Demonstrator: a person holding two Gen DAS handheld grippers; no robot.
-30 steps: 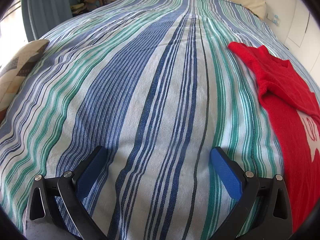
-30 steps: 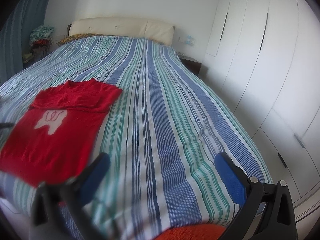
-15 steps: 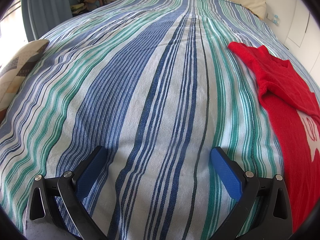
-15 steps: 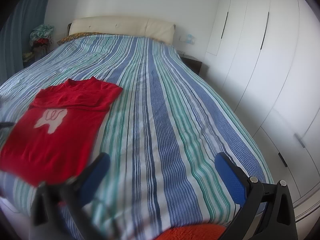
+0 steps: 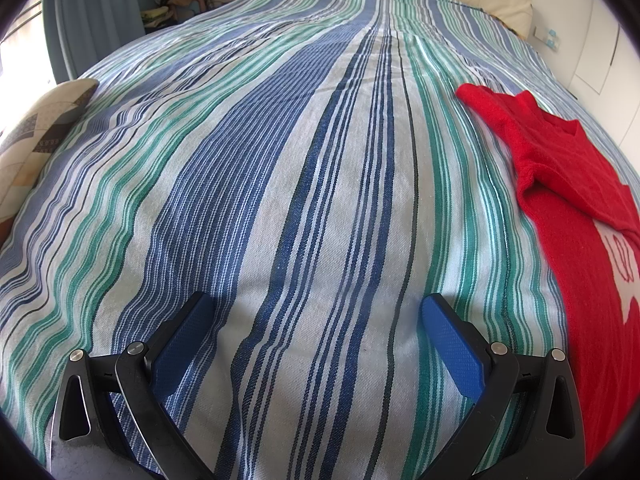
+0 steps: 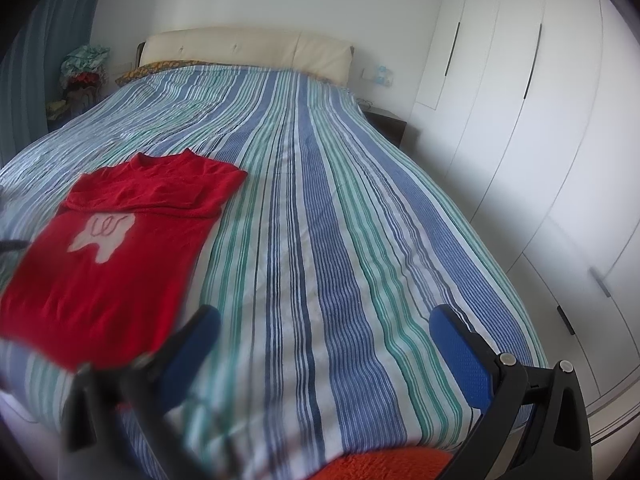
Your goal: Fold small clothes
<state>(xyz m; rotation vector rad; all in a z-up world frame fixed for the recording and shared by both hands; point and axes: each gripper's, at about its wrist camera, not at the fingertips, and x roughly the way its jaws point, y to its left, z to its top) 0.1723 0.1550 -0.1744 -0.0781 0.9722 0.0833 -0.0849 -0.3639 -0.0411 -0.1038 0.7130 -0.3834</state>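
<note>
A small red top (image 6: 108,252) with a white tooth print lies flat on the striped bedspread (image 6: 320,240), its sleeves folded across the chest. In the left wrist view it lies at the right edge (image 5: 568,208). My left gripper (image 5: 316,312) is open and empty, low over bare bedspread (image 5: 280,200) to the left of the top. My right gripper (image 6: 326,320) is open and empty, held above the foot of the bed, to the right of the top's hem.
A patterned cushion (image 5: 36,128) lies at the bed's left edge. A pile of clothes (image 6: 84,76) stands by the curtain at the back left. White wardrobe doors (image 6: 540,140) run along the right. An orange fuzzy thing (image 6: 392,464) shows at the bottom.
The right wrist view has drifted slightly, so the red top sits a little lower and nearer. The left gripper has not moved.
</note>
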